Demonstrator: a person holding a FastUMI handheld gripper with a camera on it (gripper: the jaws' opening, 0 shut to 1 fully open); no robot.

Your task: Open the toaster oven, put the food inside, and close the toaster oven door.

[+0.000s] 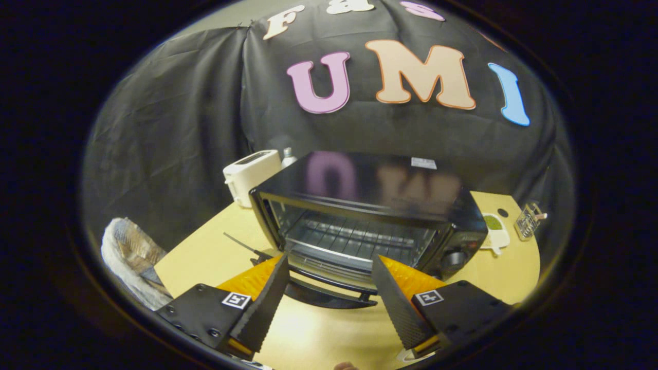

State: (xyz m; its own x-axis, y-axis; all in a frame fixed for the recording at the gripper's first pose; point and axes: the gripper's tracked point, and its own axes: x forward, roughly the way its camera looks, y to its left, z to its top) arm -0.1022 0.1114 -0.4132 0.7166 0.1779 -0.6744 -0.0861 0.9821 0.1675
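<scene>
Holding the claw point(329, 267) wide and empty, we hover above the pale wooden table point(318, 334) with nothing between the ridged black fingers point(264, 303); just ahead of the tips lies the toaster oven door point(329, 293), already dropped open and level, its dark curved handle point(329, 299) spanning the gap between the fingers; we judge the door stiff, hinged and glass-fronted, so we should take it by the handle bar, which looks smooth and may slip under a shallow grip; beyond it the toaster oven point(360, 205) shows a bare wire rack point(354, 239); its glossy black box looks heavy enough to stay put; we cannot make out the food; farther left stands a white toaster point(251, 174).
</scene>
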